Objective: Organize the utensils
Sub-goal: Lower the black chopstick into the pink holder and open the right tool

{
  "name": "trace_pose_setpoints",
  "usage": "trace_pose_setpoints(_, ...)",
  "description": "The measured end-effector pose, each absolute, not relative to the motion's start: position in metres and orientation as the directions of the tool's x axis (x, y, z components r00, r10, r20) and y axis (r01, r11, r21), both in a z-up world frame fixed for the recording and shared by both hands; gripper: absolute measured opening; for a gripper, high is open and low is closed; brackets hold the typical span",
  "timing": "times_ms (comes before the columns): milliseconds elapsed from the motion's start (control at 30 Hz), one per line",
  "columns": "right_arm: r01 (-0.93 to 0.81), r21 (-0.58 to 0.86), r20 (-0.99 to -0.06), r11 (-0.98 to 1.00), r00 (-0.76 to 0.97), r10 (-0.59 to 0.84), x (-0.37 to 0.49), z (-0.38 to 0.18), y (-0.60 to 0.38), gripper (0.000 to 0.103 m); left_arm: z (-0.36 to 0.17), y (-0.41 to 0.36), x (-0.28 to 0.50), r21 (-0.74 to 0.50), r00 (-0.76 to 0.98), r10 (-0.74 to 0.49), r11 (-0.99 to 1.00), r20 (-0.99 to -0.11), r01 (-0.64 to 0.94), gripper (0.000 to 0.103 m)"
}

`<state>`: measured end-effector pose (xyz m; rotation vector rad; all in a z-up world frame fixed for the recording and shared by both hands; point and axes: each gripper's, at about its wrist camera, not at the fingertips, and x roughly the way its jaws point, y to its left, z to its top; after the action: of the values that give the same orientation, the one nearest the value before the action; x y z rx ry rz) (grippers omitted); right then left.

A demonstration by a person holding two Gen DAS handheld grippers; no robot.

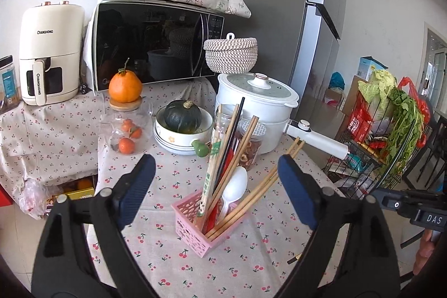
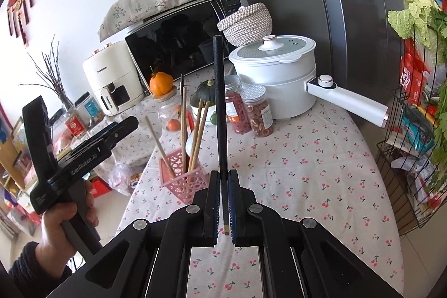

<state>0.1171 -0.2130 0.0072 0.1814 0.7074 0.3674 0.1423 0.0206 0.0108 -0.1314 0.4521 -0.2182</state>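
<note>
A pink perforated basket (image 1: 192, 217) stands on the cherry-print tablecloth (image 1: 251, 256). It holds several wooden chopsticks (image 1: 252, 186), a paper-sleeved pair (image 1: 208, 183), a black chopstick and a white plastic spoon (image 1: 236, 186). My left gripper (image 1: 215, 161) is open wide just in front of the basket, with nothing touching its blue pads. My right gripper (image 2: 223, 176) is shut on a long black chopstick (image 2: 219, 102), which points up and away, to the right of the basket (image 2: 181, 180). In the right wrist view a hand holds the left gripper (image 2: 83, 147) at the left.
Behind the basket are two snack jars (image 2: 257, 113), a white electric pot (image 1: 259, 108) with a long handle, a bowl holding a green squash (image 1: 183, 116) and a glass jar of oranges (image 1: 127, 130). A microwave (image 1: 151, 43), an air fryer (image 1: 49, 57) and a fridge stand at the back. A wire rack (image 1: 385, 130) is on the right.
</note>
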Motion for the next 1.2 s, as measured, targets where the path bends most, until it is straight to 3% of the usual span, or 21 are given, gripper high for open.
trace_pose_setpoints(100,-0.268,0.290,-0.594,0.919,0.702,0.392,0.116,0.012,-0.212,0.006,0.011,0.021,0.140,-0.177,0.845,-0.241,0.968,-0.477,0.176,0.103)
trace_pose_setpoints(267,-0.271,0.304,-0.576,0.913,0.711,0.403,0.115,0.021,-0.211,0.006,-0.008,0.027,0.133,-0.180,0.767,-0.202,0.977,-0.609,0.114,0.102)
trace_pose_setpoints(567,-0.287,0.352,-0.511,0.891,0.738,0.440,0.116,0.049,-0.200,0.006,-0.028,0.029,0.106,-0.105,0.678,-0.116,0.993,-0.726,0.057,0.102)
trace_pose_setpoints(900,-0.333,0.369,-0.425,0.868,0.770,0.476,0.141,0.069,-0.150,0.006,-0.044,0.038,0.096,-0.118,0.641,-0.139,0.990,-0.755,0.076,0.102)
trace_pose_setpoints(1200,-0.275,0.361,-0.494,0.891,0.754,0.433,0.186,0.033,-0.116,0.006,-0.044,0.055,0.094,-0.169,0.642,-0.166,0.984,-0.749,0.057,0.102)
